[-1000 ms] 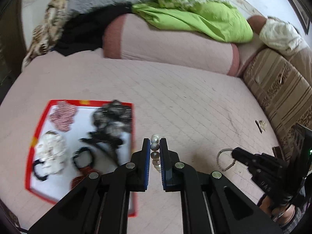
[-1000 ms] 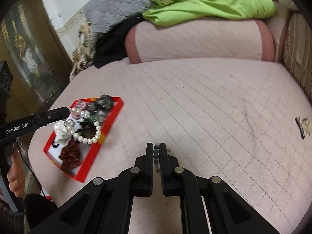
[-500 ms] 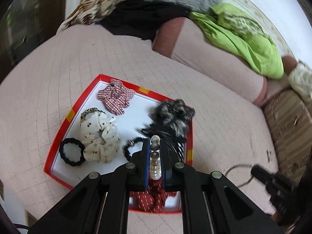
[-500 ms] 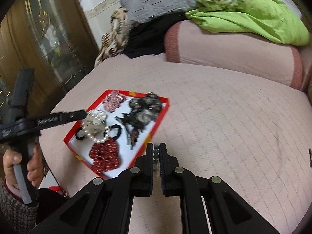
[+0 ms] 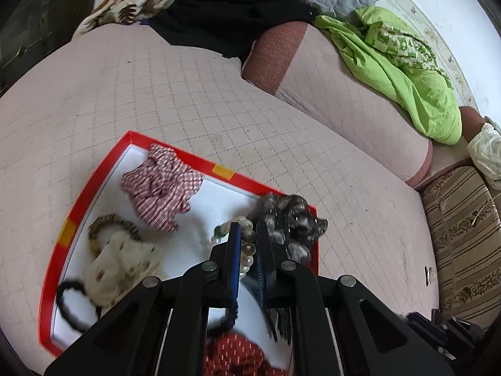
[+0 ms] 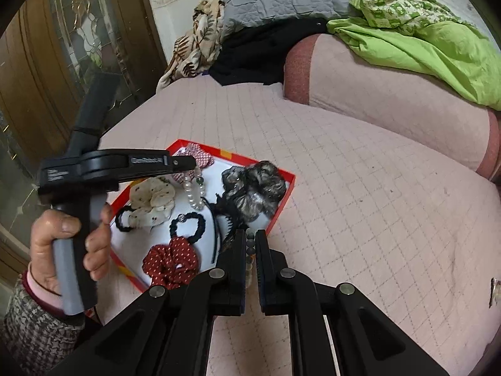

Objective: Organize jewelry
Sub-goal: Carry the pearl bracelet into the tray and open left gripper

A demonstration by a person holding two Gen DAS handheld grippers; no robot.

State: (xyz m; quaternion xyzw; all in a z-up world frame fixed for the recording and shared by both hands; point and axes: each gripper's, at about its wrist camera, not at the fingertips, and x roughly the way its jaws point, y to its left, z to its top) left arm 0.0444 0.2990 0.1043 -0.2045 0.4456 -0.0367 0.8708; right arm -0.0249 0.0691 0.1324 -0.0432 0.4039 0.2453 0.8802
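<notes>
- The pink quilted bed (image 6: pixel 360 188) fills both views, with a pink bolster with rust-red ends (image 6: pixel 391 94) along its far side and a crumpled lime-green blanket (image 6: pixel 438 40) on top of that.
- A shallow red-rimmed tray with a white floor (image 5: pixel 94 185) lies on the bed, near its left edge.
- In the tray: a fluffy grey-black scrunchie (image 6: pixel 253 188) at the far right corner, a cream dotted fabric scrunchie (image 6: pixel 153 200) towards the left, a red-and-white checked scrunchie (image 5: pixel 162 185) at the far side, a dark red white-dotted scrunchie (image 6: pixel 170 260) at the near side, and a black braided hair tie (image 6: pixel 188 227) between them.
- The left gripper (image 5: pixel 249 244) reaches over the tray — its fingers are clenched on a white pearl bracelet with one green bead (image 6: pixel 194 189), which dangles from the tips above the tray floor, just beside the grey-black scrunchie. In the right wrist view the person's left hand (image 6: pixel 69 244) grips its handle.
- The right gripper (image 6: pixel 250 247) hovers at the tray's near right edge — its fingers are clamped on a string of small dark grey beads (image 6: pixel 249 244), seen in the narrow gap between them.
</notes>
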